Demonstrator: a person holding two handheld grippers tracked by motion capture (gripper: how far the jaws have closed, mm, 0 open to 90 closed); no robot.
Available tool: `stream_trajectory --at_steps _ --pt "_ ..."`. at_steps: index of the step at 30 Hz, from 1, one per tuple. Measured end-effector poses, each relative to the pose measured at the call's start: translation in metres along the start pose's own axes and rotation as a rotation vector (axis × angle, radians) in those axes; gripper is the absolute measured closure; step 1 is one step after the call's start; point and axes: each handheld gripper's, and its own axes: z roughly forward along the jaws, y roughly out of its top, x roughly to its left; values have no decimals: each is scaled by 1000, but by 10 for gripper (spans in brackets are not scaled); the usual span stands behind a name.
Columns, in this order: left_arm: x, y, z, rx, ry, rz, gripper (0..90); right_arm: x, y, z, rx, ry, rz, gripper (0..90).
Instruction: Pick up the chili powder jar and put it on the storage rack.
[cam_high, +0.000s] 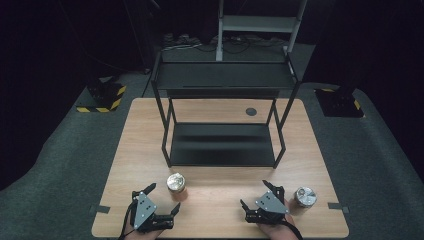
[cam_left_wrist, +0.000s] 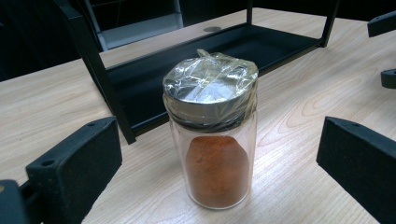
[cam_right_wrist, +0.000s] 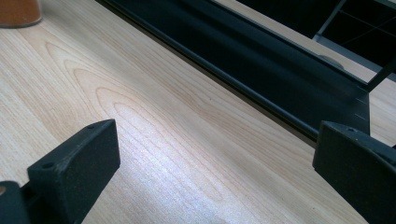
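A glass jar of orange powder (cam_high: 176, 183) stands upright on the wooden table (cam_high: 220, 215), in front of the black rack. Clear film wraps its metal lid. My left gripper (cam_high: 163, 197) sits just behind and left of it, open. In the left gripper view the jar (cam_left_wrist: 212, 140) stands between and just beyond the wide-apart jaws of that gripper (cam_left_wrist: 219, 154), untouched. A second jar with a silvery lid (cam_high: 304, 196) stands to the right of my right gripper (cam_high: 254, 193), which is open. The right gripper (cam_right_wrist: 215, 163) has bare wood between its jaws; the orange jar's base (cam_right_wrist: 18, 11) is at the top left.
A black two-tier metal rack (cam_high: 222, 145) stands mid-table; its lower shelf (cam_right_wrist: 261, 60) runs across ahead of the right gripper. A round cable hole (cam_high: 251, 111) lies behind it. The right gripper's fingers (cam_left_wrist: 383, 23) appear at the far right of the left gripper view.
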Motion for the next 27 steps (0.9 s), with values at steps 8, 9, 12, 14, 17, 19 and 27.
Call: stream_trajectory --at_steps 8,9,12,14,17,19,27 --pt "1 -2 10 -29 -2 -47 4 -1 0 0 -1 2 4 0" --pt "1 -2 10 -29 -2 -47 4 -1 0 0 -1 2 4 0" --pt "2 -3 16 -35 -13 -63 4 -1 0 0 -2 2 6 0" --pt "3 -3 19 -40 -18 -73 4 -1 -1 0 -2 3 7 0" --pt "3 -4 21 -46 -15 -73 4 -1 -1 0 -3 2 6 0" --pt "3 -4 23 -49 -9 -80 4 -1 -1 0 -3 2 5 0" --pt "5 -5 28 -51 -5 -103 4 -1 -1 0 -4 4 2 0"
